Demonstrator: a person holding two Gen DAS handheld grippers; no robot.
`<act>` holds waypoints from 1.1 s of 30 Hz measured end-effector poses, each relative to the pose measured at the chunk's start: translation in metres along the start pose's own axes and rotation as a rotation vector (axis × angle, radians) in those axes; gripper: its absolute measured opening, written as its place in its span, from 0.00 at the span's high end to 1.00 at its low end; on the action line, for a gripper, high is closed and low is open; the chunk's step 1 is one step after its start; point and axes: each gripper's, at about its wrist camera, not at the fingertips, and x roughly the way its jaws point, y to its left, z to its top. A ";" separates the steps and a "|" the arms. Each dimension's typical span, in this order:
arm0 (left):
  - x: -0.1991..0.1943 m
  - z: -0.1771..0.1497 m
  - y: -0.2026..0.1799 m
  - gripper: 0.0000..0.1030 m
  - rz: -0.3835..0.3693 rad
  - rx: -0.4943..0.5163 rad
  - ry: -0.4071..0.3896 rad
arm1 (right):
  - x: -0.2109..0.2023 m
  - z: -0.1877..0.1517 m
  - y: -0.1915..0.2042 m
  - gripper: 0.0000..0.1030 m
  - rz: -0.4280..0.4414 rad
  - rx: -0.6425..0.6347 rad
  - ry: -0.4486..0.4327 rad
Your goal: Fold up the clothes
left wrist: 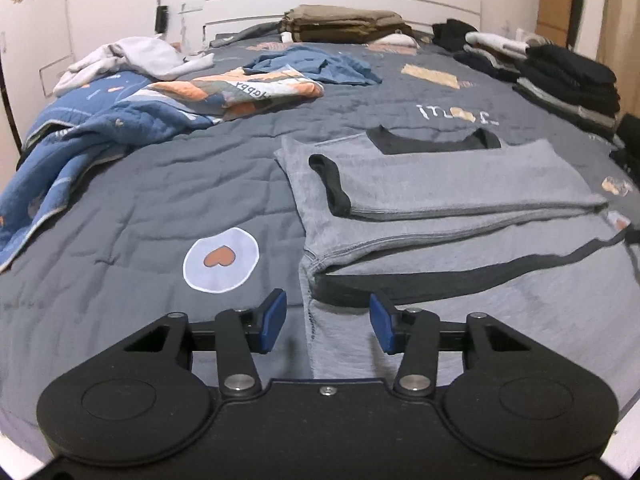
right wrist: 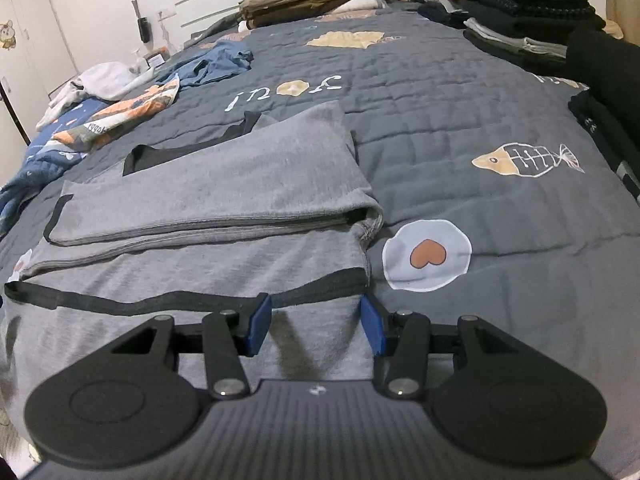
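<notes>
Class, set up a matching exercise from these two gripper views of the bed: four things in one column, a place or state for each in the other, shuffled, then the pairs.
Things:
1. grey shirt
2. blue garment
3. stack of dark clothes
4. olive-brown pile

Descriptions:
A. crumpled, unfolded, mid-bed
B. by the white headboard
C. sleeves folded in, nearest the grippers
D. folded, along the bed's right edge

Pairs: 1-C, 2-A, 3-D, 4-B

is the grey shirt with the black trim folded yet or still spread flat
Partly folded. Both sleeves of the grey shirt lie across its body, black cuff on top, but the hem end still lies flat.
</notes>
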 end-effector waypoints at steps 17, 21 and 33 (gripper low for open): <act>0.031 0.003 -0.002 0.59 -0.026 0.157 0.059 | 0.015 0.007 0.001 0.53 0.007 -0.024 0.033; 0.036 0.002 -0.009 0.69 -0.038 0.170 0.071 | 0.014 0.008 0.002 0.53 0.008 0.007 0.026; 0.039 0.006 -0.011 0.91 -0.052 0.134 0.068 | 0.006 0.015 -0.002 0.53 0.013 0.026 -0.011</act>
